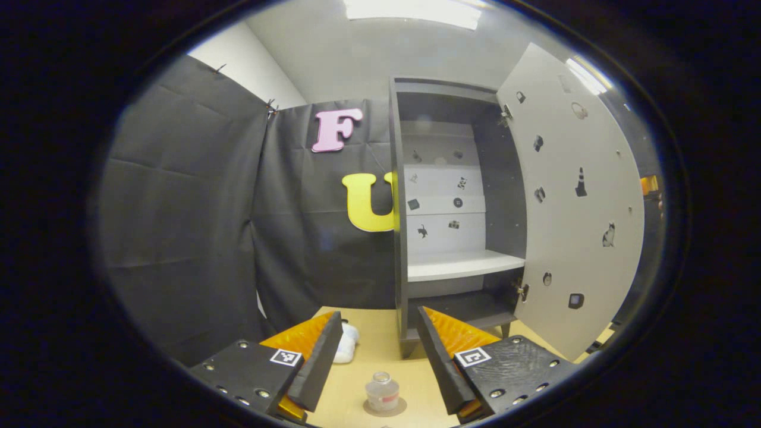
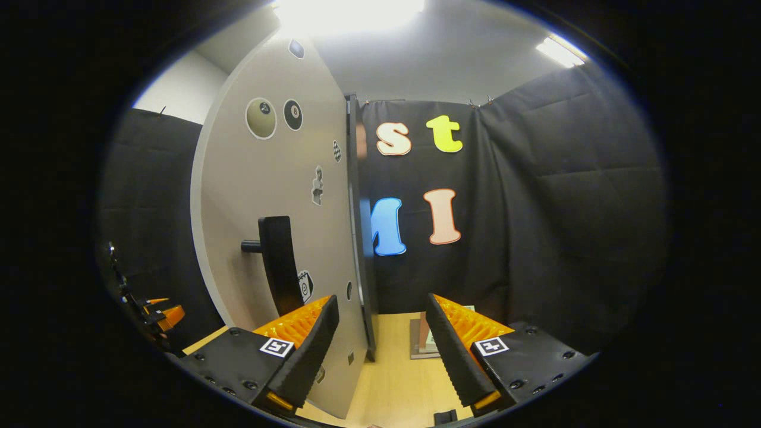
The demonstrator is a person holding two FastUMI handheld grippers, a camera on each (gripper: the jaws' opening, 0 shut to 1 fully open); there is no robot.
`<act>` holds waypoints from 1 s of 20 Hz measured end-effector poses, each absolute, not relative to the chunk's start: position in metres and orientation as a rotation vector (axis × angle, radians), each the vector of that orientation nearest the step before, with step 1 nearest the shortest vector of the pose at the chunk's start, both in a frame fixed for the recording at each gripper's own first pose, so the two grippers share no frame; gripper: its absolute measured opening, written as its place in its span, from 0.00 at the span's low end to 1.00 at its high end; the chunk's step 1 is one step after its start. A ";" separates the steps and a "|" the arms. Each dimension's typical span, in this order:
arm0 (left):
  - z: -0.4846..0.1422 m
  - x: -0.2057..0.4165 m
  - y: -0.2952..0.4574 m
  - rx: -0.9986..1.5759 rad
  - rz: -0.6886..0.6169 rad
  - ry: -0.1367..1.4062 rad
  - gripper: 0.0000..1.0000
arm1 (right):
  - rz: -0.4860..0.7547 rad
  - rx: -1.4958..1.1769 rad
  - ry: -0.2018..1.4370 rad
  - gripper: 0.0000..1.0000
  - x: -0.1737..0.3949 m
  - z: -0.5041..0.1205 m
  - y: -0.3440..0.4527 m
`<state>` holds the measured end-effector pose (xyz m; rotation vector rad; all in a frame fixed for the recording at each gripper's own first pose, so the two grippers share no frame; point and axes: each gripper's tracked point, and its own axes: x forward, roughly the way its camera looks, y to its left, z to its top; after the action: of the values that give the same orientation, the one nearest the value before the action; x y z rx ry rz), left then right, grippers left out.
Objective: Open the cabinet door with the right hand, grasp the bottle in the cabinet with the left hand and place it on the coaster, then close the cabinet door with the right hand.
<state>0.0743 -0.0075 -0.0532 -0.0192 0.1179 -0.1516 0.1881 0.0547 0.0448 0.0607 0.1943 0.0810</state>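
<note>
Left tongs (image 1: 379, 351) spread wide at the bottom of the left gripper view, nothing between the fingers. Low in the gap, at bottom centre of the frame, a small clear bottle (image 1: 381, 390) standing upright on a round coaster (image 1: 385, 408) on the tan desk (image 1: 380, 333). Just left of it, partly hidden by the left finger, a white object (image 1: 347, 343), too hidden to tell what. Beyond, centre right of the frame, an open cabinet (image 1: 399, 238) with a pale shelf (image 1: 461, 264) across the middle and small stickers on its back panel. At right of the frame, the cabinet door (image 1: 574, 202) swung fully outward, its inner face dotted with stickers.

Right tongs (image 2: 380, 351) likewise released, fingers parted at the bottom of the right gripper view, clasping nothing. Left of centre, the door's outer face (image 2: 279, 178) close by, its dark handle (image 2: 278, 261) just above the left finger, not touched. At far left edge, the other gripper (image 2: 162, 315), small and partly hidden. Between the fingers lower right, a flat object (image 2: 423, 345) on the desk, unclear.
</note>
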 end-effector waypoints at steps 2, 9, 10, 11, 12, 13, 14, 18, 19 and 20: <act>-0.055 0.073 -0.001 -0.019 -0.149 0.121 0.76 | 0.121 0.072 0.196 0.95 0.191 0.046 0.070; -0.057 0.069 0.026 -0.020 -0.127 0.123 0.76 | 0.177 0.120 0.198 0.97 0.211 0.041 0.102; -0.057 0.068 0.030 -0.022 -0.120 0.123 0.76 | 0.186 0.120 0.199 0.97 0.212 0.040 0.106; -0.057 0.069 0.034 -0.022 -0.114 0.123 0.76 | 0.194 0.118 0.198 0.96 0.213 0.041 0.110; -0.059 0.069 0.038 -0.021 -0.107 0.126 0.76 | 0.204 0.114 0.198 0.96 0.214 0.041 0.114; -0.060 0.069 0.041 -0.021 -0.101 0.130 0.76 | 0.215 0.113 0.197 0.96 0.215 0.041 0.119; -0.060 0.067 0.045 -0.024 -0.097 0.131 0.76 | 0.227 0.112 0.199 0.96 0.216 0.039 0.124; -0.059 0.065 0.054 -0.024 -0.084 0.128 0.76 | 0.287 0.128 0.205 0.96 0.223 0.037 0.150; -0.059 0.064 0.057 -0.021 -0.080 0.128 0.76 | 0.293 0.139 0.203 0.97 0.227 0.038 0.154; -0.059 0.062 0.061 -0.019 -0.074 0.127 0.76 | 0.297 0.152 0.200 0.96 0.231 0.040 0.157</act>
<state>0.0623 0.0613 -0.0586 -0.0191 0.1273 -0.0744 0.2312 0.1570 0.0400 0.1522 0.1995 0.2965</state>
